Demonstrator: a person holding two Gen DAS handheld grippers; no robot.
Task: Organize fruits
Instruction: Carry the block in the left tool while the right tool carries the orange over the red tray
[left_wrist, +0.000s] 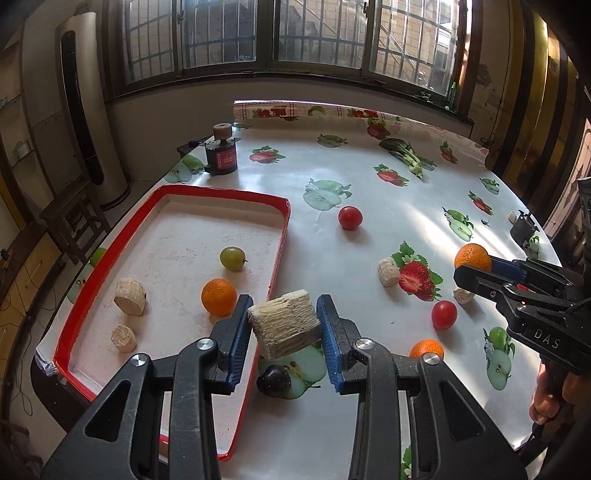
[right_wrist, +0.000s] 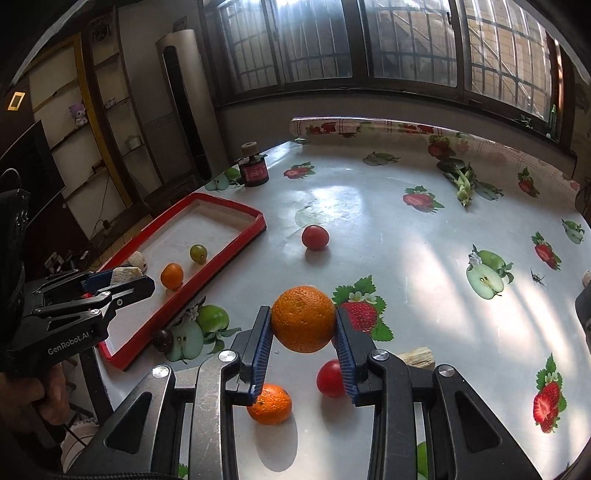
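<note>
My left gripper (left_wrist: 283, 326) is shut on a pale fibrous block (left_wrist: 284, 323), held above the right rim of the red-edged tray (left_wrist: 155, 199). The tray holds an orange (left_wrist: 218, 297), a green grape (left_wrist: 232, 258) and two pale cork-like pieces (left_wrist: 130, 296). My right gripper (right_wrist: 303, 325) is shut on an orange (right_wrist: 303, 318), held above the table; it also shows in the left wrist view (left_wrist: 476, 264). On the table lie two red tomatoes (left_wrist: 350, 218) (left_wrist: 444, 314), another orange (left_wrist: 426, 349) and a dark plum (left_wrist: 274, 381).
The fruit-print tablecloth (left_wrist: 369, 177) covers the table, rolled up at the far edge. A dark jar with a cork top (left_wrist: 221, 153) stands at the far left. A leafy green (left_wrist: 406, 153) lies at the far right. More pale pieces (left_wrist: 388, 272) lie mid-table.
</note>
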